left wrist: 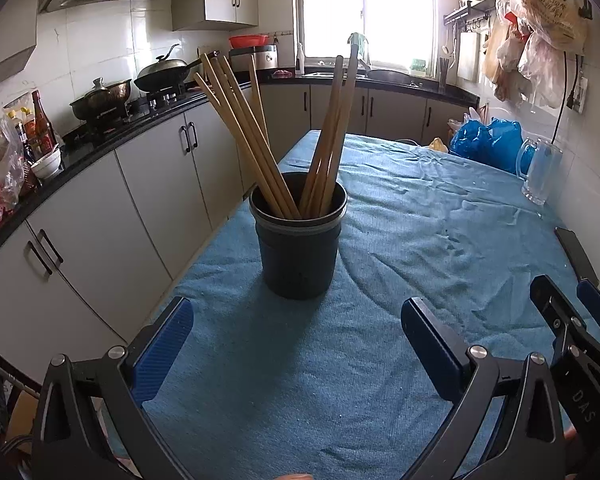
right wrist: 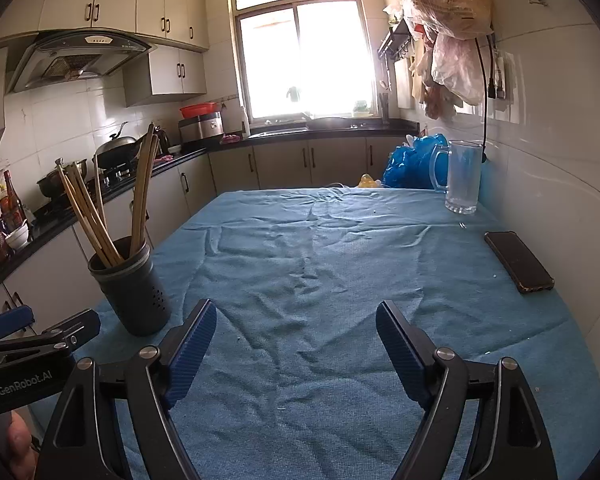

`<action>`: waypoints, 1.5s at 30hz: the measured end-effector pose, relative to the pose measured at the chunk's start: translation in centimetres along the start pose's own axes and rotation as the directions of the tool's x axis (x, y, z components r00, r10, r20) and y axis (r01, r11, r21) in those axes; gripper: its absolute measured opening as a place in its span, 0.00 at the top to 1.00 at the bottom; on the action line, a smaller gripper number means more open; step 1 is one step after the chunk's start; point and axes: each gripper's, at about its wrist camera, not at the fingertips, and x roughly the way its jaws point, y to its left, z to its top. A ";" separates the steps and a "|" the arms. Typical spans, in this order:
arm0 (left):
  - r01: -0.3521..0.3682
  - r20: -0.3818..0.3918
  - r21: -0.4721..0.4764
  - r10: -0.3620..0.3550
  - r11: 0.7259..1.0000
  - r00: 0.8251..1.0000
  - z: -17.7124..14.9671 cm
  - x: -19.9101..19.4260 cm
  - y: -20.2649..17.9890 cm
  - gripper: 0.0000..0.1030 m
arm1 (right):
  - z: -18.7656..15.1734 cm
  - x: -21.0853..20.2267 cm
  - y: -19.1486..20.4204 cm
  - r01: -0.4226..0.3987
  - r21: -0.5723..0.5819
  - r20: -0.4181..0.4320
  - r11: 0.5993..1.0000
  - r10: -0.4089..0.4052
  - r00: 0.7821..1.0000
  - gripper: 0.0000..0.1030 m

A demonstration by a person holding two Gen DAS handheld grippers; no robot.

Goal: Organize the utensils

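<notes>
Dark holder point(left wrist: 298, 240) upright at centre frame on the blue cloth point(left wrist: 420, 240), chopsticks point(left wrist: 252, 132) fanned out of its mouth in two leaning bunches. Left gripper point(left wrist: 296, 344) low in frame, spread wide and empty just short of the holder; right gripper point(right wrist: 296, 344) likewise wide apart, gripping nothing, over bare cloth. Phone point(right wrist: 518, 262) at right edge, glass mug point(right wrist: 462, 178) upper right.

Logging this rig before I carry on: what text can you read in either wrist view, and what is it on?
"GenRobot.AI": on the left gripper body, right wrist view.
"DAS": on the right gripper body, left wrist view.
Printed characters on the hanging plastic bag: too blurred to read.
Bottle labels on the counter: too small to read.
</notes>
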 end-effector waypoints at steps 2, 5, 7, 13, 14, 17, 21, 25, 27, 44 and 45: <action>0.001 -0.001 0.002 -0.001 1.000 1.000 0.0 0.0 -0.1 0.00 | 0.0 0.0 0.0 0.000 0.003 0.001 1.000 0.000 1.000 0.17; 0.001 -0.001 0.002 -0.001 1.000 1.000 0.0 0.0 -0.1 0.00 | -0.1 -0.1 0.2 0.000 0.001 0.007 1.000 0.000 1.000 0.17; 0.001 -0.001 0.001 -0.001 1.000 1.000 0.0 0.0 -0.2 0.00 | -0.1 -0.2 0.2 -0.005 -0.002 0.013 1.000 0.005 1.000 0.17; 0.002 -0.001 0.003 -0.002 1.000 1.000 0.0 0.0 -0.2 0.00 | 0.0 -0.5 0.5 -0.005 -0.019 0.031 1.000 0.005 1.000 0.16; 0.001 -0.001 0.003 -0.001 1.000 1.000 0.0 0.0 -0.2 0.00 | -0.1 -0.5 0.5 -0.005 -0.018 0.031 1.000 0.006 1.000 0.16; 0.001 -0.002 0.003 -0.001 1.000 1.000 0.0 0.0 -0.2 0.00 | 0.0 -0.5 0.5 -0.004 -0.014 0.030 1.000 0.004 1.000 0.16; 0.001 -0.003 0.003 -0.001 1.000 1.000 -0.1 0.0 -0.3 0.00 | -0.1 -0.5 0.5 -0.003 -0.011 0.033 1.000 0.003 0.999 0.15; 0.001 -0.003 0.002 -0.001 1.000 1.000 -0.1 0.0 -0.2 0.00 | -0.1 -0.5 0.5 -0.003 -0.012 0.034 1.000 0.004 0.999 0.15; 0.002 -0.003 0.001 -0.002 1.000 1.000 -0.1 0.0 -0.2 0.00 | -0.1 -0.5 0.5 -0.003 -0.011 0.035 1.000 0.003 0.999 0.15; 0.002 -0.011 -0.004 -0.002 1.000 1.000 -0.4 0.2 -0.1 0.00 | -0.1 -0.9 0.6 -0.012 -0.006 0.057 1.000 0.012 0.998 0.14; 0.000 -0.012 -0.007 0.000 1.000 1.000 -0.4 0.2 -0.1 0.00 | -0.1 -0.9 0.6 -0.012 -0.006 0.057 1.000 0.012 0.998 0.14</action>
